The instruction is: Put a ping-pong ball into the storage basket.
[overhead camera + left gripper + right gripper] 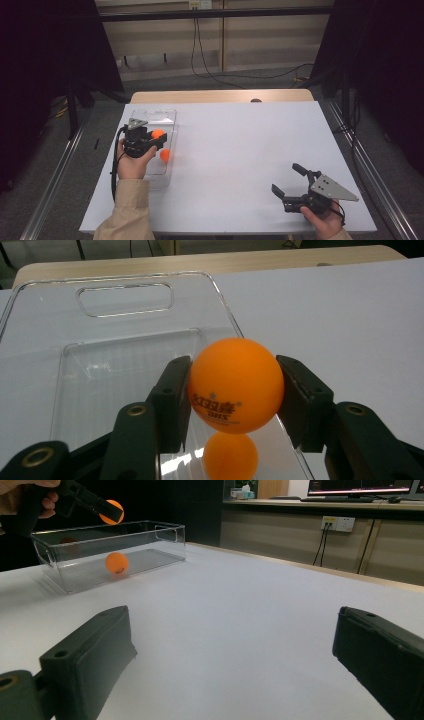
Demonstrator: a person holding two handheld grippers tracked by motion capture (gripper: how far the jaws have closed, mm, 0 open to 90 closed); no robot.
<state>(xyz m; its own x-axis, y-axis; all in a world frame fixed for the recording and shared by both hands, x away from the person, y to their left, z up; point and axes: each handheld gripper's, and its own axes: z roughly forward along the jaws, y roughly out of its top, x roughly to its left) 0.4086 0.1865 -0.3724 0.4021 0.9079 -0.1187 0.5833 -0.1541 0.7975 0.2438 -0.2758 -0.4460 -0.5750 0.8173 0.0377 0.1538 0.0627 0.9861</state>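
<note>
White table [235, 150], rectangular, with a strip of pale wood along the far edge [220, 96]. Small dark spot on that wood strip near the right end [256, 100]. Standing on the table's left part: a clear plastic bin [167, 116], long side running away from the person, cut-out handle in its far rim [125, 300]. Inside the bin, on its floor: one orange ball [116, 562], toward the near end. Rest of the surface plain and white out to the right edge. Grey floor around the table, with a black cable [215, 75] trailing across it behind.
</note>
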